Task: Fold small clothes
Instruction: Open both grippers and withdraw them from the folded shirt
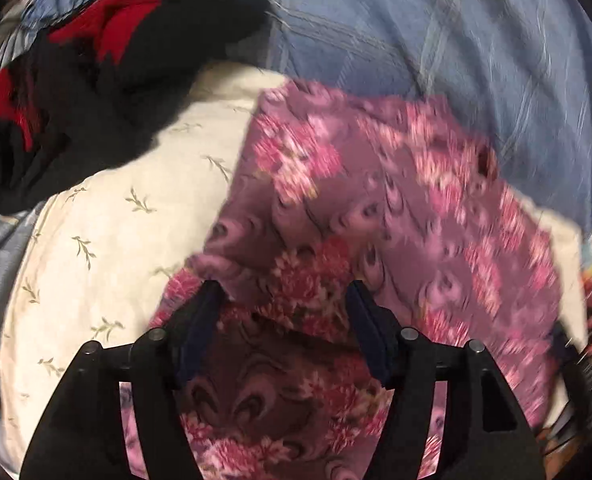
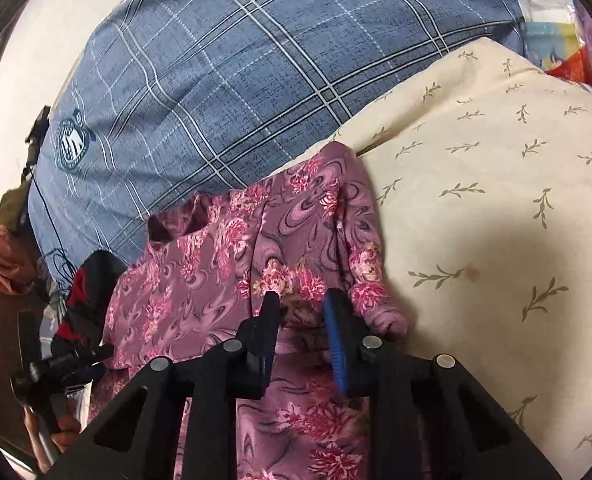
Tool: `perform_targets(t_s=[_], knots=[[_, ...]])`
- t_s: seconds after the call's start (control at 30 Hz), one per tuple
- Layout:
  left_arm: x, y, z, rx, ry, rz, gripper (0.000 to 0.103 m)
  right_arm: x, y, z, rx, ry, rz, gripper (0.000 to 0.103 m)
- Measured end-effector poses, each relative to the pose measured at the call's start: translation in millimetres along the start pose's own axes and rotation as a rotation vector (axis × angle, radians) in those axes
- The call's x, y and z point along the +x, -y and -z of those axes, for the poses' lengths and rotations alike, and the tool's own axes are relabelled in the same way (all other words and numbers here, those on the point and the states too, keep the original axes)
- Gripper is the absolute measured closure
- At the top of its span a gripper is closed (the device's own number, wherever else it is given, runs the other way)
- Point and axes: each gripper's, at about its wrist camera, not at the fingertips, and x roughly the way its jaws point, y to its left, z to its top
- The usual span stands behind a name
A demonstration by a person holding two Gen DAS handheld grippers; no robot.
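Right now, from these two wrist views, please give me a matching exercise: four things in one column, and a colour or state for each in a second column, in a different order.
Things
1. floral garment
2. pillow
3. sheet
4. left gripper

Colour or state
A. blue with a plaid pattern
B. jaws apart, over the cloth
C. cream with small leaf sprigs
D. mauve with pink flowers

Pairs: 1-D, 2-C, 3-A, 4-B
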Motion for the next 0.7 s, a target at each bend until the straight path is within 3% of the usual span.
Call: perform_targets(t_s=[0.17, 0.3, 0.37, 0.6, 0.63, 0.7], knots=[[-25.3, -24.3, 12.6, -0.062, -0.065, 0.093, 0.039, -7.6, -4.1, -2.7, 0.005, -0.059, 0.010, 0.077], [-55.5, -59.7, 39.9, -0.068, -0.073, 0.040, 0.039, -32.1, 4.7, 16.9, 0.027, -0.132, 0.012, 0.064], [-68.5, -80.4, 57.4, -0.074, -0.088, 0.017, 0.039, -55.5, 14.4, 33.9, 0.029, -0.140, -0.009, 0.064], [-87.4, -145.0, 124.9, -0.136, -0.168, 0.063, 0.038, -128.0, 46.2, 88.0, 0.038, -0.168, -0.038, 0.063], [-88.4, -149.0, 134.5, -0.136, -0.182, 0.073, 0.038, -137.3, 49.2, 95.6, 0.032, -0.164, -0.021, 0.057], [-91.3, -152.7, 152.8, -0.126, -0.181, 0.089, 0.037, -154.0, 56.9, 111.1, 0.025, -0.162, 0.005, 0.054]])
